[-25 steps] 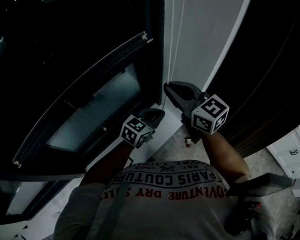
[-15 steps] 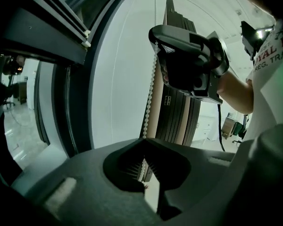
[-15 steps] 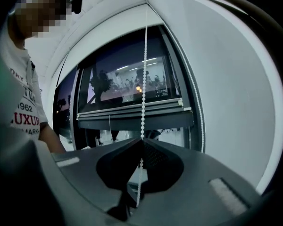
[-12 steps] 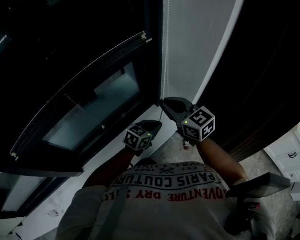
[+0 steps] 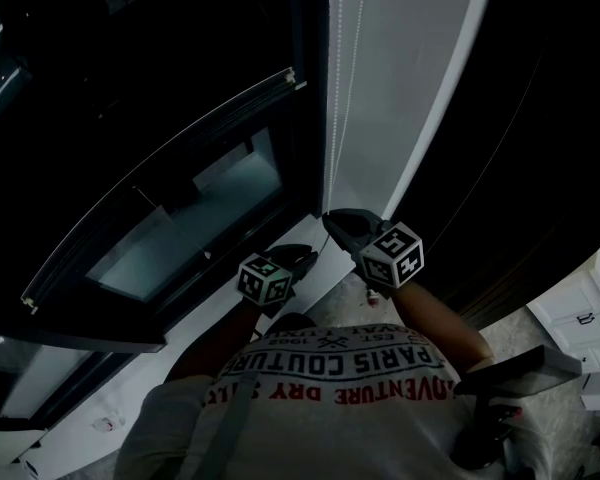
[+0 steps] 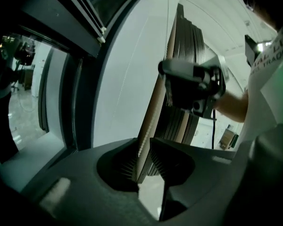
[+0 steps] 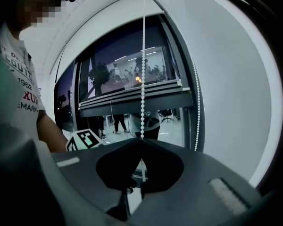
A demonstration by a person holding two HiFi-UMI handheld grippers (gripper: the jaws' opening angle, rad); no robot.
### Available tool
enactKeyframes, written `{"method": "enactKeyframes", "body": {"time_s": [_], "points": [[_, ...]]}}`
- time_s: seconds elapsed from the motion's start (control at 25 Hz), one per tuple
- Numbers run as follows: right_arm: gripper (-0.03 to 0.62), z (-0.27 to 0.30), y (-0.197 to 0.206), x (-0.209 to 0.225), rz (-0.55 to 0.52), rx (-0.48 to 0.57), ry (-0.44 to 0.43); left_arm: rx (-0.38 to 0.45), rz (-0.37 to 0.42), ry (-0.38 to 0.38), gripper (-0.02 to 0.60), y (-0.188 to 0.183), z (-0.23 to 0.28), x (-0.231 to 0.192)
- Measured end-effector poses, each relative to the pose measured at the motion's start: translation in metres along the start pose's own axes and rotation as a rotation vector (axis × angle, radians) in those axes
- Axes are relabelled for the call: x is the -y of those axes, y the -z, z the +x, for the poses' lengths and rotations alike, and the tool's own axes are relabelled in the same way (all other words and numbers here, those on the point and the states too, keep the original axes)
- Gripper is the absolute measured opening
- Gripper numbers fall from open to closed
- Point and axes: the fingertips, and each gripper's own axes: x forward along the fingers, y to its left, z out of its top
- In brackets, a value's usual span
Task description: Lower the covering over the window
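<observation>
A white bead chain (image 5: 337, 88) hangs beside the dark window, and its second strand (image 7: 194, 93) runs along the frame. The blind's bottom rail (image 5: 170, 173) crosses the glass partway down, also seen as the rail (image 7: 132, 98) in the right gripper view. My right gripper (image 5: 332, 220) is shut on the chain (image 7: 143, 79), which enters its closed tips (image 7: 141, 140). Just below, my left gripper (image 5: 305, 256) has its jaws opening. A chain strand (image 6: 141, 147) passes through the gap (image 6: 144, 158), and the pads do not press on it.
A white wall panel (image 5: 410, 68) stands right of the chain. White drawers (image 5: 580, 318) are at the lower right, and a dark object (image 5: 510, 378) hangs by the person's side. The pale sill (image 5: 80, 418) runs under the window. The person's T-shirt fills the lower middle.
The right gripper has come down and nearer to the person with the chain in it. The left gripper has shifted a little left and lower.
</observation>
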Motion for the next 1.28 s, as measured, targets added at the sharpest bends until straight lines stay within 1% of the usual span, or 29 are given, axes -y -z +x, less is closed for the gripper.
{"method": "enactKeyframes", "body": {"time_s": [0.04, 0.08, 0.12, 0.28, 0.44, 0.52, 0.6, 0.64, 0.72, 0.88, 0.92, 1.0, 1.04, 1.16, 1.28], "points": [[0.008, -0.001, 0.0, 0.001, 0.001, 0.002, 0.003, 0.045, -0.012, 0.006, 0.087, -0.016, -0.005, 0.001], [0.008, -0.001, -0.001, 0.002, -0.001, 0.005, 0.007, 0.094, -0.012, 0.013, 0.087, -0.035, -0.012, 0.003], [0.008, -0.002, -0.003, 0.003, -0.005, 0.01, 0.009, 0.138, 0.004, 0.018, 0.087, -0.057, -0.019, 0.005], [0.008, 0.0, -0.006, 0.004, -0.006, 0.026, 0.012, 0.269, 0.118, 0.04, 0.089, -0.149, -0.048, 0.022], [0.008, 0.002, -0.003, 0.001, -0.01, 0.019, 0.007, 0.357, 0.224, 0.104, 0.089, -0.23, -0.07, 0.055], [0.008, 0.003, -0.003, 0.0, -0.006, 0.023, 0.004, 0.397, 0.267, 0.136, 0.089, -0.263, -0.078, 0.07], [0.008, 0.003, -0.004, 0.0, -0.004, 0.024, 0.001, 0.42, 0.3, 0.156, 0.091, -0.288, -0.08, 0.078], [0.008, 0.003, -0.004, 0.0, -0.006, 0.022, 0.0, 0.421, 0.315, 0.162, 0.104, -0.298, -0.08, 0.08], [0.008, 0.004, -0.003, -0.001, -0.009, 0.017, -0.002, 0.415, 0.335, 0.166, 0.104, -0.313, -0.078, 0.083], [0.008, 0.004, -0.002, -0.001, -0.005, 0.018, -0.008, 0.402, 0.347, 0.143, 0.101, -0.331, -0.075, 0.088], [0.008, 0.004, -0.003, -0.001, -0.003, 0.019, -0.008, 0.4, 0.344, 0.134, 0.086, -0.333, -0.074, 0.088], [0.008, 0.004, -0.003, -0.001, 0.0, 0.024, -0.007, 0.397, 0.335, 0.114, 0.028, -0.335, -0.074, 0.086], [0.008, 0.004, -0.003, -0.001, 0.001, 0.023, -0.005, 0.396, 0.326, 0.108, 0.012, -0.335, -0.074, 0.084], [0.008, 0.003, -0.002, 0.001, 0.001, 0.022, -0.002, 0.394, 0.297, 0.122, 0.006, -0.336, -0.074, 0.081], [0.008, 0.001, -0.003, 0.004, 0.005, 0.032, 0.003, 0.388, 0.311, 0.118, 0.006, -0.337, -0.071, 0.082]]}}
